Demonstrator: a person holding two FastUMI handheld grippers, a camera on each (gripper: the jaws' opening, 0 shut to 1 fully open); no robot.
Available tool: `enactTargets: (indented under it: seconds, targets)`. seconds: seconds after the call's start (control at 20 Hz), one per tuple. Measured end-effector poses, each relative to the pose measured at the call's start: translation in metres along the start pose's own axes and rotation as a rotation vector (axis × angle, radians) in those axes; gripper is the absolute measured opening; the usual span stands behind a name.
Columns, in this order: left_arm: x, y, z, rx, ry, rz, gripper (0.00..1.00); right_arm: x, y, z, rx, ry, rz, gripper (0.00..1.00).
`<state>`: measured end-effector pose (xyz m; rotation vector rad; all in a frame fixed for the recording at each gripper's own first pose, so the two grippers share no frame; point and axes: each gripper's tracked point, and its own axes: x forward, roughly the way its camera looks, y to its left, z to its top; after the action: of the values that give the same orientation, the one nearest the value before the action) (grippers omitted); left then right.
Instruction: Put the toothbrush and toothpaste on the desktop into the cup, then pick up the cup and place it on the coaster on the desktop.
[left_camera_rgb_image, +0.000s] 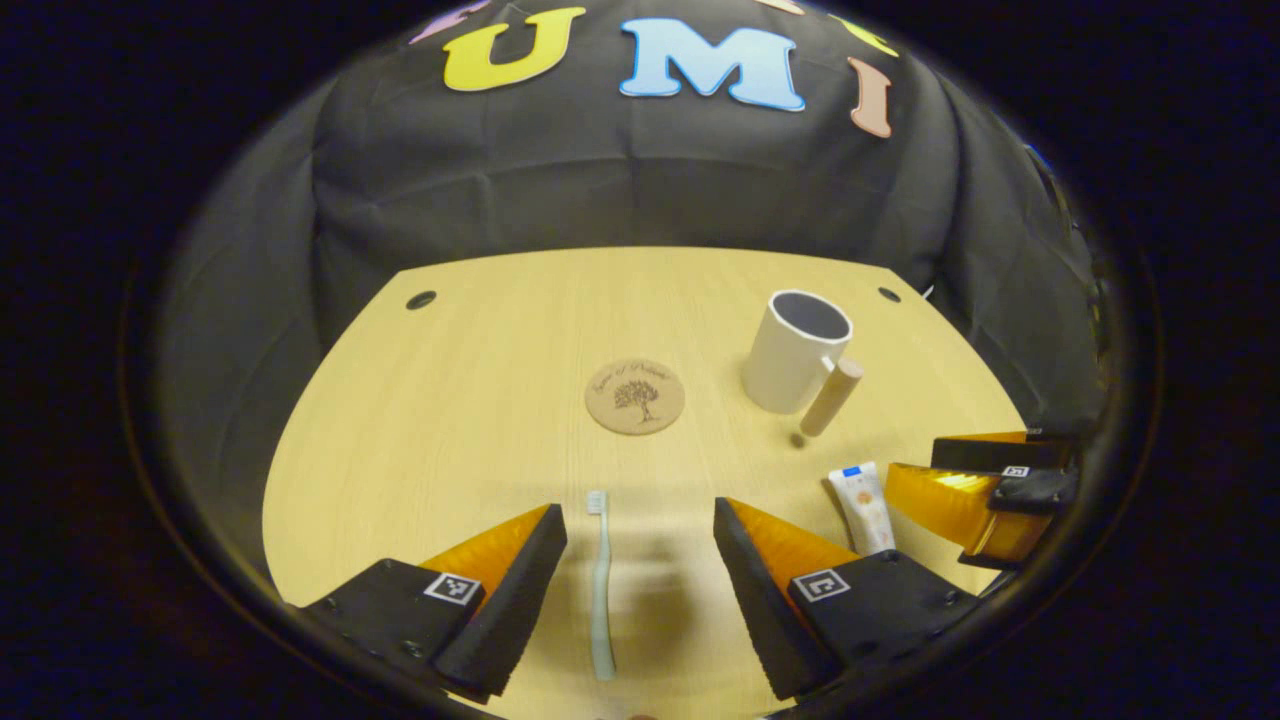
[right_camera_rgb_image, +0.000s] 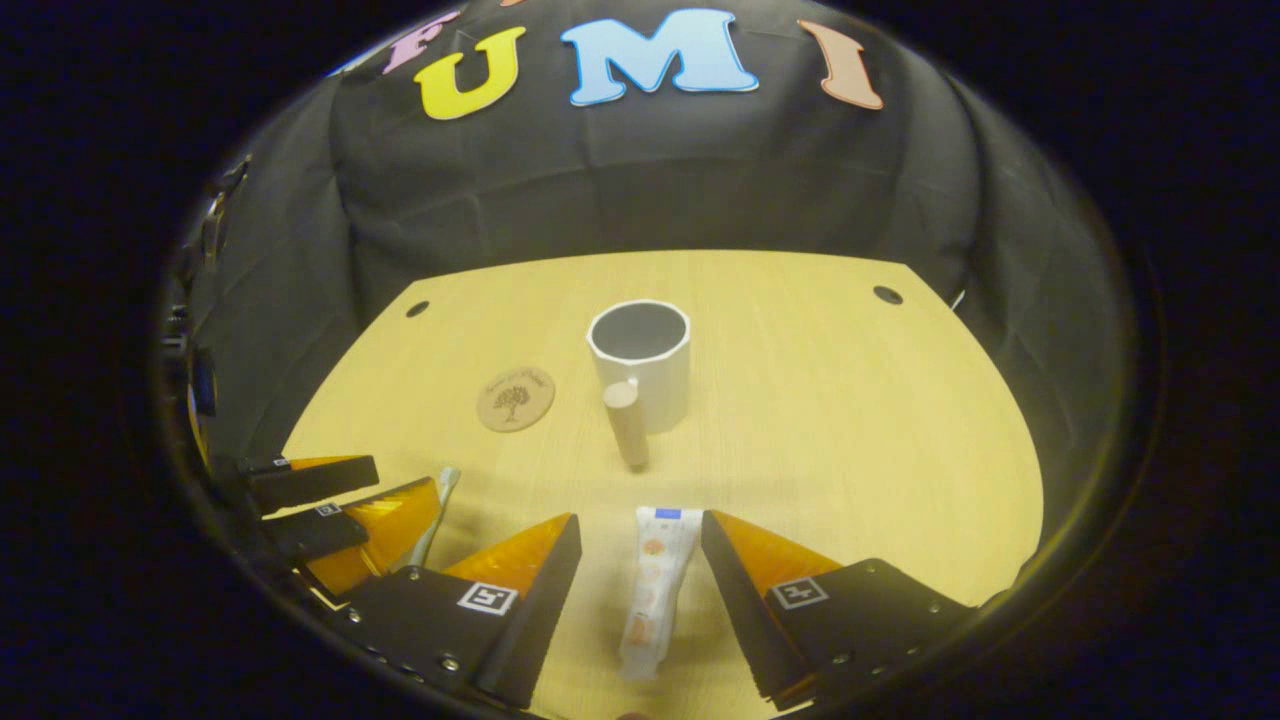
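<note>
On the desk (left_camera_rgb_image: 450, 420), toothbrush (left_camera_rgb_image: 600, 580) and toothpaste (right_camera_rgb_image: 655, 585) lie between 2 open claws, left claw (left_camera_rgb_image: 640, 540) and right claw (right_camera_rgb_image: 640, 550); cup (right_camera_rgb_image: 642, 362) empty, off the coaster (right_camera_rgb_image: 515, 398); nothing done yet

My left claw (left_camera_rgb_image: 640, 520) is hanging over the table (left_camera_rgb_image: 450, 420), its fingers spread either side of the toothbrush (left_camera_rgb_image: 600, 585) lying at 6 o'clock. The coaster (left_camera_rgb_image: 635, 396) is sitting at 12, the cup (left_camera_rgb_image: 797, 350) at 1. My right claw (right_camera_rgb_image: 640, 535) is straddling the toothpaste (right_camera_rgb_image: 655, 590), the cup standing at 12.
</note>
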<state>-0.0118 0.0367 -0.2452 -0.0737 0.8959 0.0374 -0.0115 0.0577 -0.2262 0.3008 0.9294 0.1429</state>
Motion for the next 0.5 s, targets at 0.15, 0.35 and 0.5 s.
enactTargets:
  seconds: [0.15, 0.35, 0.5]
  targets:
    - [0.014, 0.003, -0.022, 0.002, 0.114, 0.005, 0.98, 0.01, 0.0, -0.016, 0.021, 0.077, 0.004, 0.75]
    - [0.024, 0.003, -0.045, -0.005, 0.231, -0.006, 0.98, 0.018, 0.001, -0.039, 0.053, 0.204, 0.012, 0.79]
    - [0.03, 0.005, -0.053, -0.001, 0.285, -0.008, 0.98, 0.025, 0.002, -0.045, 0.06, 0.241, 0.017, 0.79]
